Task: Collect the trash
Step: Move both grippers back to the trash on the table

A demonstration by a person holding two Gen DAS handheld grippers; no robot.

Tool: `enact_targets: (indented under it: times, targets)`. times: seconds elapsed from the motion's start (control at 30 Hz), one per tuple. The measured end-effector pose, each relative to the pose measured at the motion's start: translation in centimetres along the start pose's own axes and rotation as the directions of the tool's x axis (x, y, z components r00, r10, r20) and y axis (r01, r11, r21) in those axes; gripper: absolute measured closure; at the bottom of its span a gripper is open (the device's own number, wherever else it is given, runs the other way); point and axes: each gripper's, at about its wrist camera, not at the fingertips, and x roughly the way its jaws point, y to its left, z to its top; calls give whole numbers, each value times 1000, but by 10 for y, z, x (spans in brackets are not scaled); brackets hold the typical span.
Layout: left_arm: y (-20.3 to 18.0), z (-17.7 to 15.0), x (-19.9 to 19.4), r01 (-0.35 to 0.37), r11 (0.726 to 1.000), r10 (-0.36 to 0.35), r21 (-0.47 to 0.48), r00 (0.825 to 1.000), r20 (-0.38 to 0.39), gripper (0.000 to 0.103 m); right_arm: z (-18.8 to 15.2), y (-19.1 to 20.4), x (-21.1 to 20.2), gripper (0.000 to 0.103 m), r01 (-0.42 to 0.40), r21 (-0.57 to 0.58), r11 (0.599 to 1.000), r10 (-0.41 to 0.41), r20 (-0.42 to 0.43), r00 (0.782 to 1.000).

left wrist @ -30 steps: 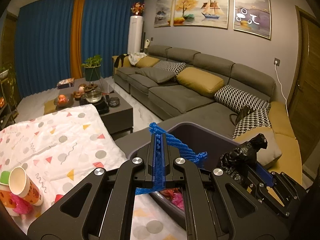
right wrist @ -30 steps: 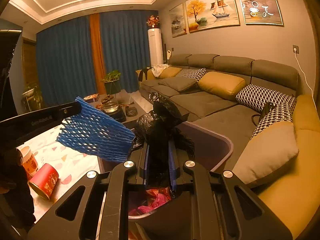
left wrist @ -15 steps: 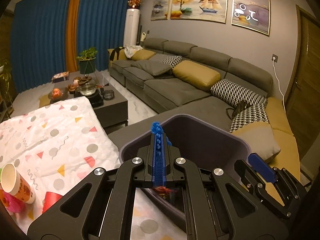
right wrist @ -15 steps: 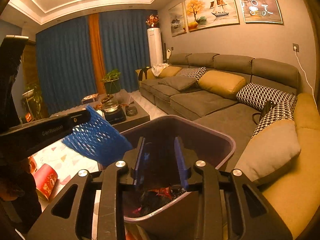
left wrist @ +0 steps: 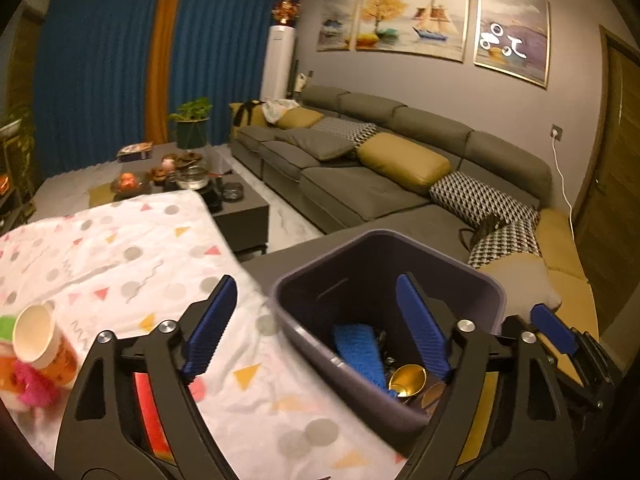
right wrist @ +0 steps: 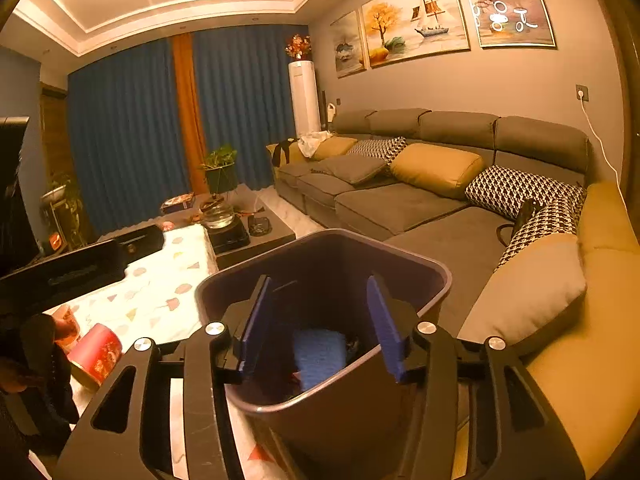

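Observation:
A dark purple trash bin (left wrist: 492, 292) stands at the table's right edge; it also shows in the right wrist view (right wrist: 440, 276). The blue foam net (left wrist: 356, 350) lies inside it beside a gold cup (left wrist: 406, 376); the net also shows in the right wrist view (right wrist: 320, 356). My left gripper (left wrist: 316, 328) is open and empty above the bin's left rim. My right gripper (right wrist: 320, 324) is open and empty over the bin. A paper cup (left wrist: 40, 340) with pink trash (left wrist: 30, 386) and a red can (right wrist: 96, 354) lie on the table.
The table has a white cloth with coloured shapes (left wrist: 120, 256). A grey sofa with cushions (left wrist: 400, 168) runs behind and right of the bin. A dark coffee table with a tea set (left wrist: 192, 176) stands beyond the table.
My right gripper opened and dropped the black bag into the bin. My left gripper then opened and the blue foam net fell into the bin.

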Motion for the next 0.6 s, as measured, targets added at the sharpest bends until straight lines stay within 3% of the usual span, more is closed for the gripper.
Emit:
enact_targets:
  times: [0.2,0.33,0.47,0.6]
  targets:
    - [35,-18,-44,-113,993,115,-39,992,45,14,-9,23,-15,43,-34,-46,998,34,9,999]
    - [66,-34,-77,-190,977,196,-92,978,64,12,-20,45,-22,40,-68,-87,994,68,0,998]
    - [102,-51,-109,-271,950,285,-154,956,71,11,-35,68,-28,40,-116,-112,987,114,-26,993]
    - [142,-74,-141,-376,903,395,-207,917,56,10,-47,94,-32,40,-159,-132,979,153,-55,987]
